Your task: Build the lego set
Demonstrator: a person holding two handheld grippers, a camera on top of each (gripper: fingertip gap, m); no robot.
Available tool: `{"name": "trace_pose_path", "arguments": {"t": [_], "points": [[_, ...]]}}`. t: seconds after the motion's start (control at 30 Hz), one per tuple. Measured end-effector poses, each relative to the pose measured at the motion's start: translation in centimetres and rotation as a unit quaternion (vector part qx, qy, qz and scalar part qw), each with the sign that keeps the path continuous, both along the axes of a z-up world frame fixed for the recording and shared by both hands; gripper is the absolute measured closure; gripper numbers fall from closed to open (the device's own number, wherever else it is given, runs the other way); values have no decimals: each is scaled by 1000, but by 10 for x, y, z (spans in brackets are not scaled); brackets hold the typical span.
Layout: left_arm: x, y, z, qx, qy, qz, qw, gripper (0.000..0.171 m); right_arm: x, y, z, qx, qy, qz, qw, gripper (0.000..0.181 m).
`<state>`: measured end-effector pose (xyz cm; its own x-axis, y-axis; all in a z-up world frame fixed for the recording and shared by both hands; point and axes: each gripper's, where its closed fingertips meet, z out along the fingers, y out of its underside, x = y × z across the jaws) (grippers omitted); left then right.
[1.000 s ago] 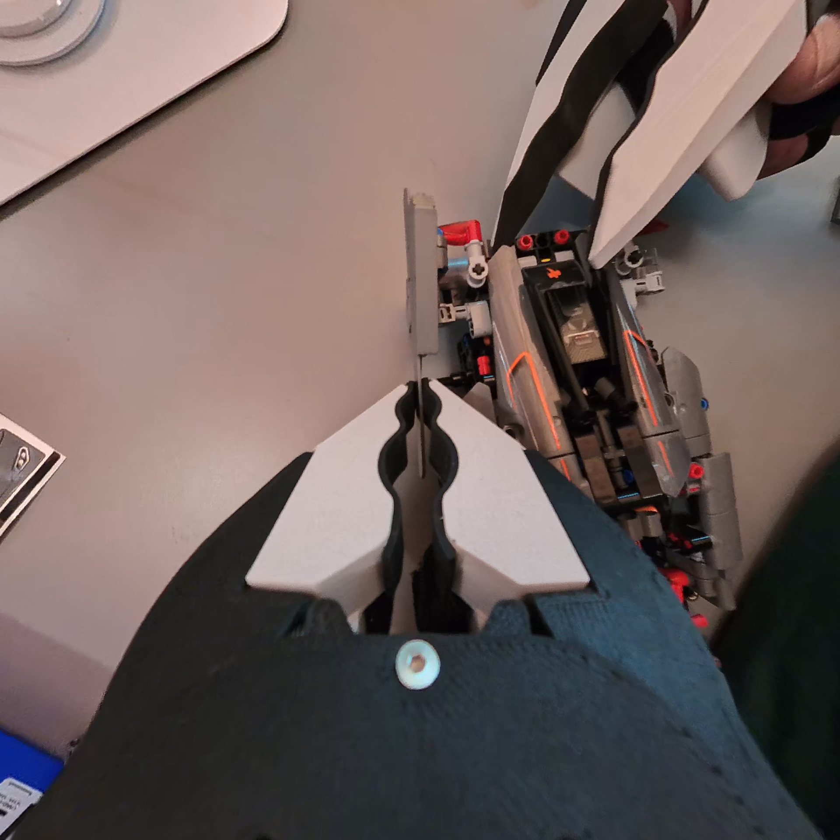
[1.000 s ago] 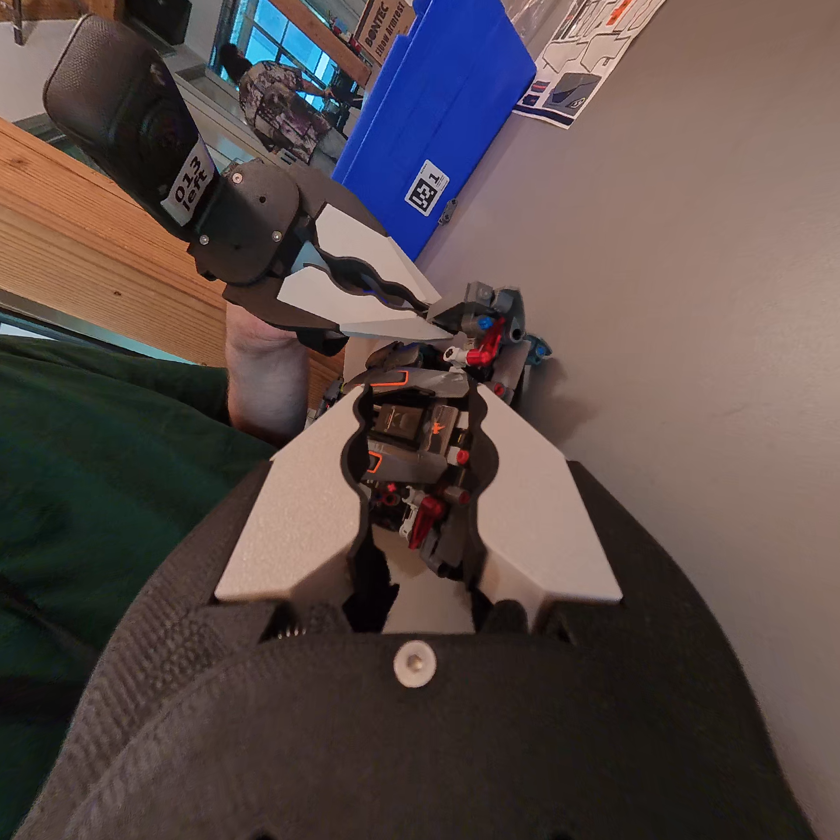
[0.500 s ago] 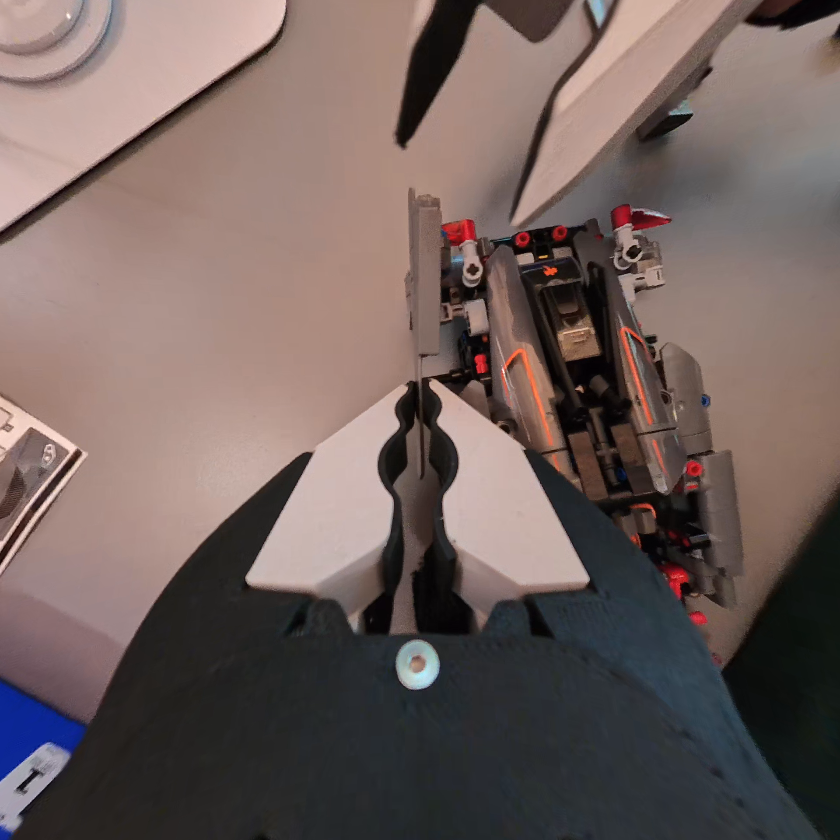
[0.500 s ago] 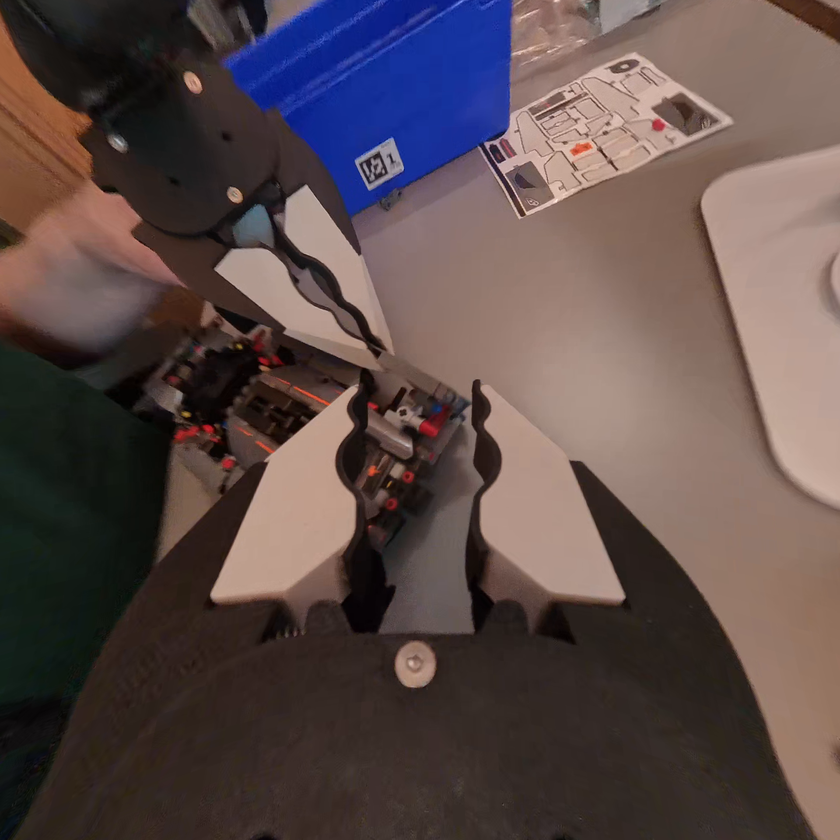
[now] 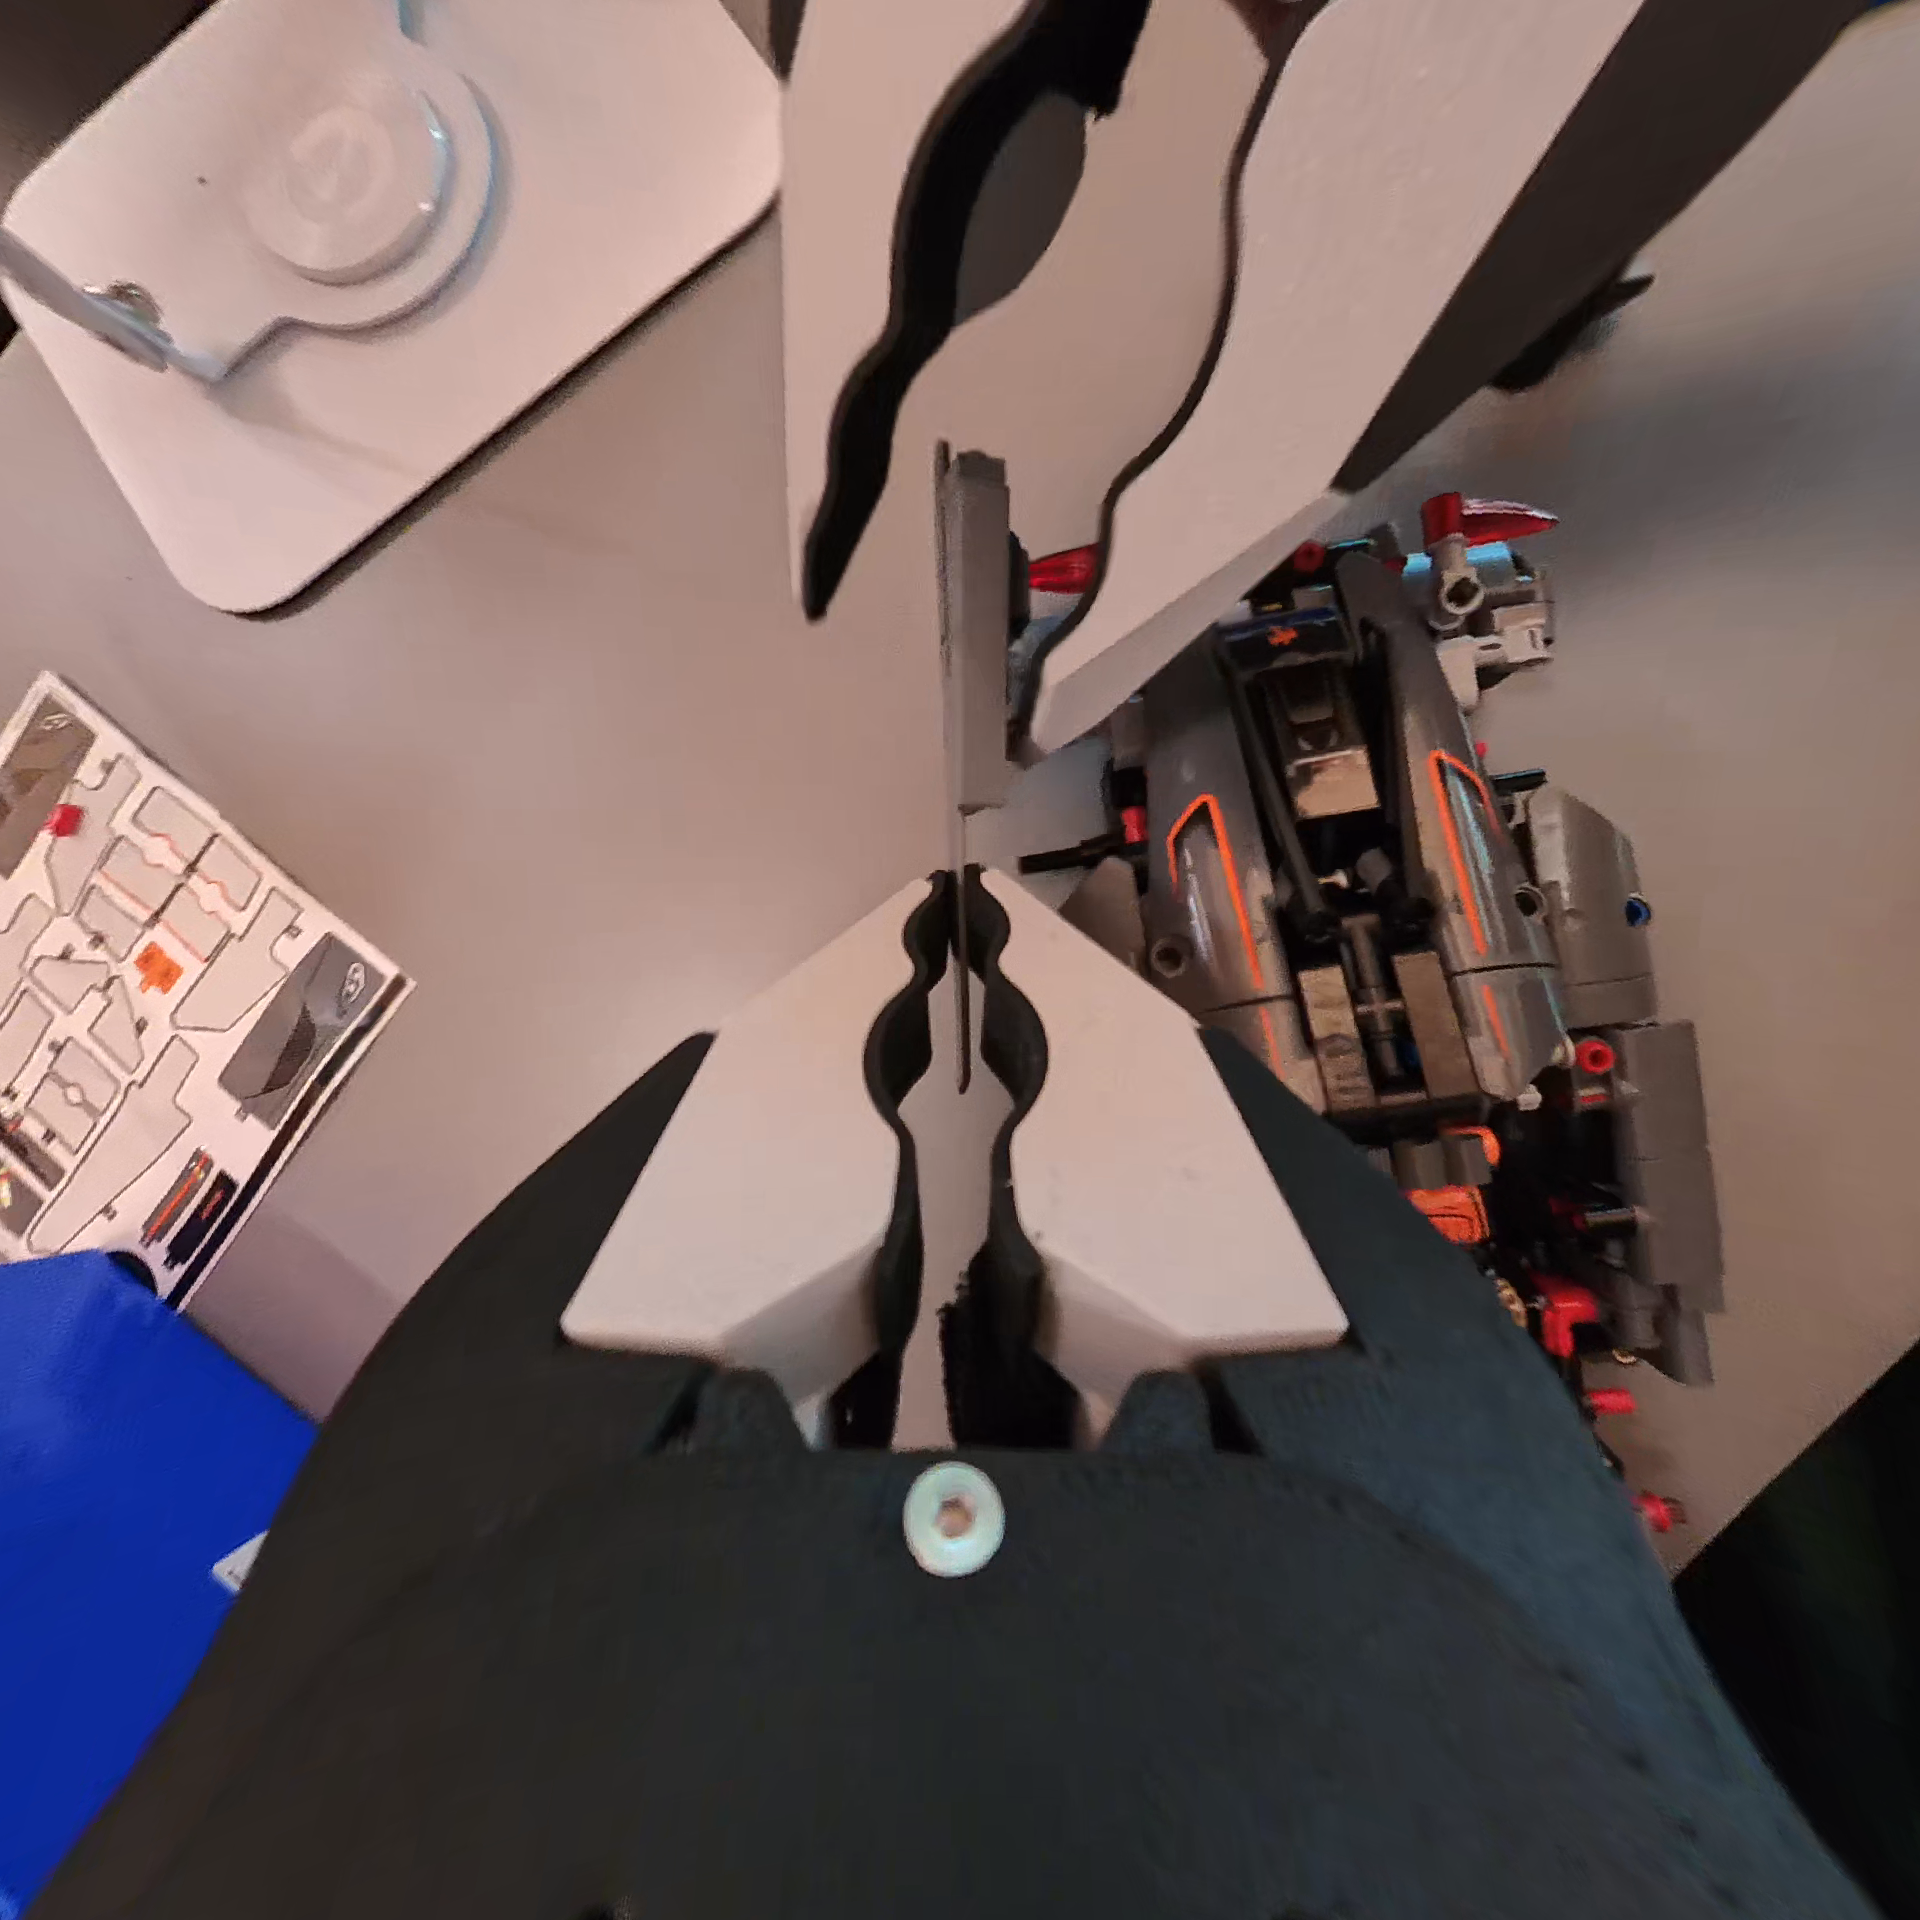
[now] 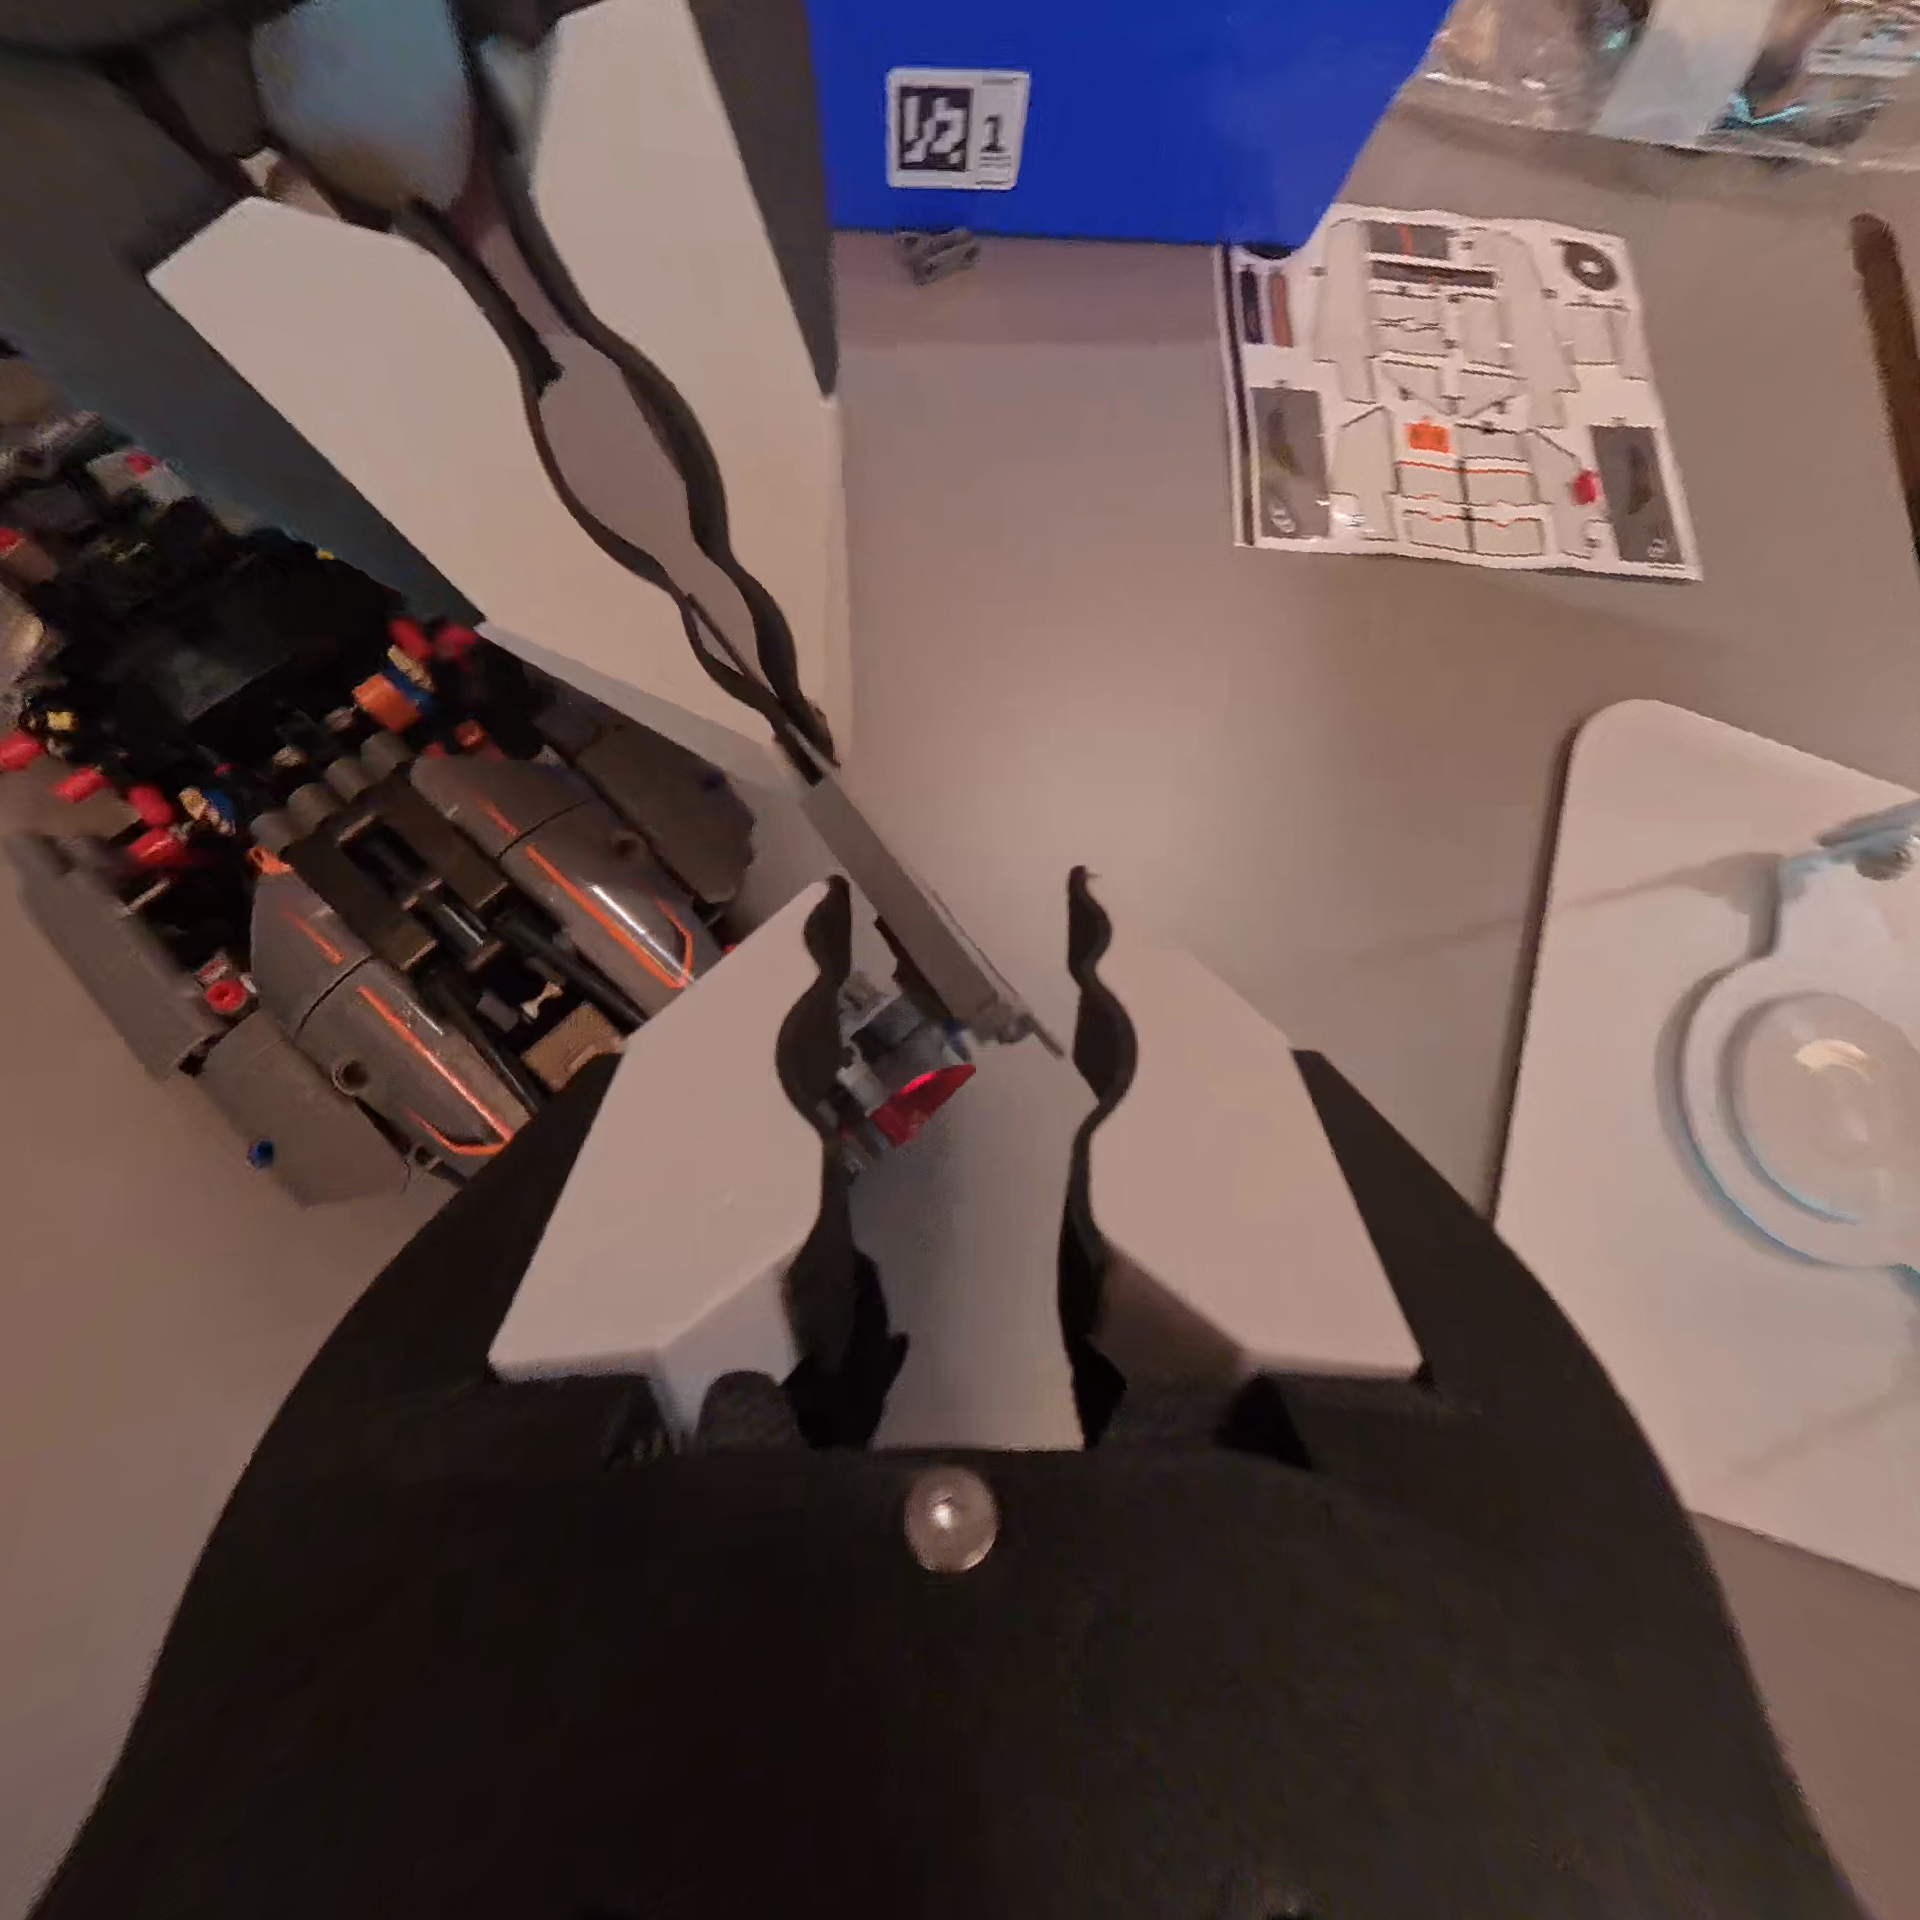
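The dark grey and black lego car (image 5: 1403,935) with orange stripes lies on the grey table. My left gripper (image 5: 956,883) is shut on a thin grey panel (image 5: 971,644), held edge-on beside the car's left front corner. I cannot tell if the panel is joined to the car. My right gripper (image 6: 956,883) is open and empty, its jaws either side of the panel's far end (image 6: 935,956). It shows at the top of the left wrist view (image 5: 935,655). The left gripper (image 6: 810,748) and car (image 6: 416,935) show in the right wrist view.
A sticker sheet (image 5: 177,987) (image 6: 1455,395) lies on the table. A blue bin (image 5: 125,1507) (image 6: 1091,104) stands beside it. A white stand base (image 5: 364,260) (image 6: 1714,1091) sits nearby. Plastic bags (image 6: 1662,73) lie past the bin.
My right gripper left the car's front end and swung over to the far end of the panel, staying open. My left gripper kept its hold on the panel.
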<state>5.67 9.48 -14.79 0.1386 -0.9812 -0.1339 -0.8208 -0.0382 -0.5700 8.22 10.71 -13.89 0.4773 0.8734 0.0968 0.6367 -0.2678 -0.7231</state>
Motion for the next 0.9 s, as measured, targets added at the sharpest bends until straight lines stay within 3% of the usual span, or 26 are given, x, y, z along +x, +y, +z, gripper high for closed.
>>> {"name": "trace_pose_path", "arguments": {"t": [0.17, 0.33, 0.5, 0.6, 0.9], "points": [[-28, 10, 0, -18, -21, 35, 999, 171, 22, -13, 25, 25, -17, -73, 997, 129], [-52, 11, -8, -62, -43, 70, 995, 171, 27, -77, 42, 4, 24, -128, 991, 135], [-56, 7, -19, -72, -35, 76, 994, 171, 10, -138, 18, -72, 55, -172, 981, 134], [-54, 5, -26, -69, -18, 73, 995, 171, -8, -158, -5, -127, 66, -179, 973, 137], [-44, -8, -41, -92, -6, 47, 995, 171, -30, -167, -44, -194, 67, -237, 950, 139]]}}
